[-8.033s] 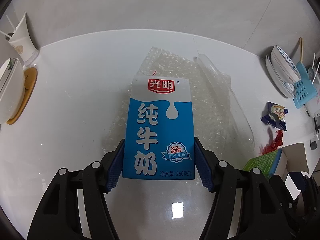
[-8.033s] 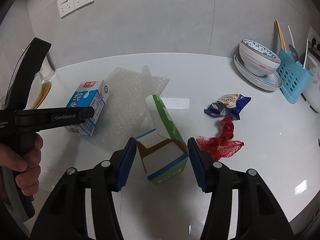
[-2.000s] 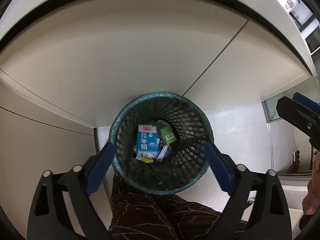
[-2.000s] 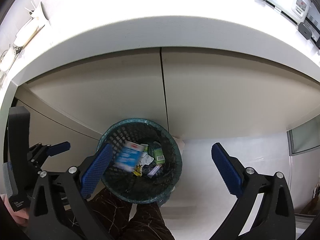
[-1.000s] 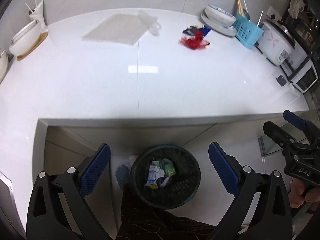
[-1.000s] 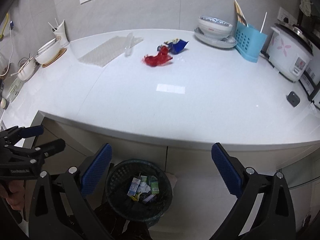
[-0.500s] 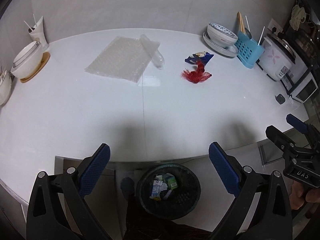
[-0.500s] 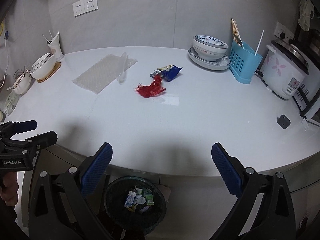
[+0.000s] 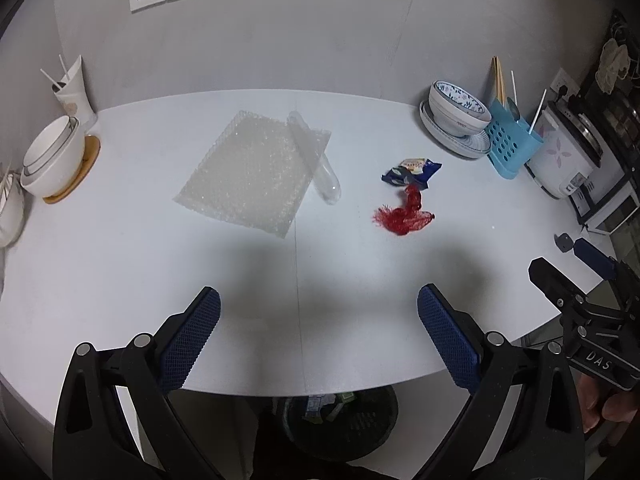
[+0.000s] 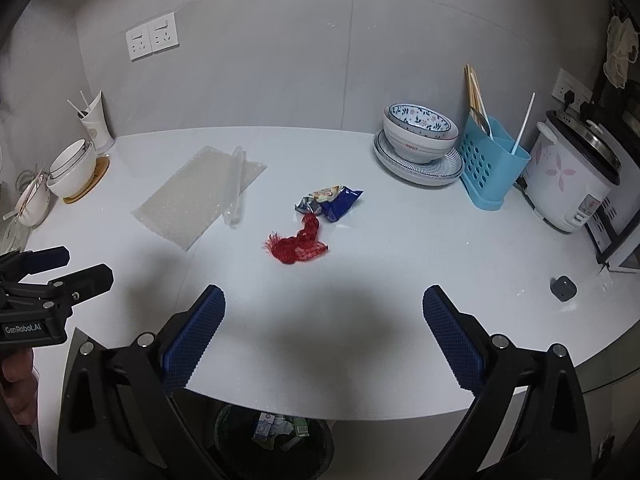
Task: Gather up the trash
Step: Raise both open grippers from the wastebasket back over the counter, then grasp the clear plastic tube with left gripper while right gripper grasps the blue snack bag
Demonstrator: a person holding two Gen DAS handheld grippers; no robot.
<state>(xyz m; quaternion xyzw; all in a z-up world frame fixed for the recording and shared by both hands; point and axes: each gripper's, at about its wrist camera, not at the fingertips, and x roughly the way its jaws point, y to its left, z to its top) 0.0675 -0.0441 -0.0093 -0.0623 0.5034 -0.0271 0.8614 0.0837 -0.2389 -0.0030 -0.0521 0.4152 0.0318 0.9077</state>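
Presently, both claws sit above the near edge of the counter, nothing in either.

Left gripper (image 9: 318,332): jaws spread wide, empty; blue pads face each other over bare white counter.
Right gripper (image 10: 324,330): jaws spread wide, empty; likewise over the near part of the counter.
Counter (image 10: 400,264): white, curved front edge; grey tiled wall behind.
Red mesh net (image 10: 298,246): crumpled, lying mid-counter, ahead of the right gripper and apart from it.
Blue snack wrapper (image 10: 332,202): crumpled, just behind the red mesh net; touching it or nearly so, cannot tell which.
Bubble wrap sheet (image 9: 252,178): flat on the counter, left of the wrapper and net, well ahead of the left gripper.
Clear plastic tube (image 9: 316,162): lies along the right edge of the bubble wrap sheet, partly on it.
Trash bin (image 10: 274,438): dark mesh, on the floor below the counter edge, seen between the right gripper's fingers; a blue-and-white carton and a green box lie inside with other scraps.
Patterned bowl (image 10: 420,132): sits on a plate at the back right.
Blue utensil holder (image 10: 490,164): just right of the bowl, chopsticks and a spoon upright in it.
Rice cooker (image 10: 572,176): far right, beside the holder.
White bowls (image 9: 50,156): stacked on a wooden coaster, far left.
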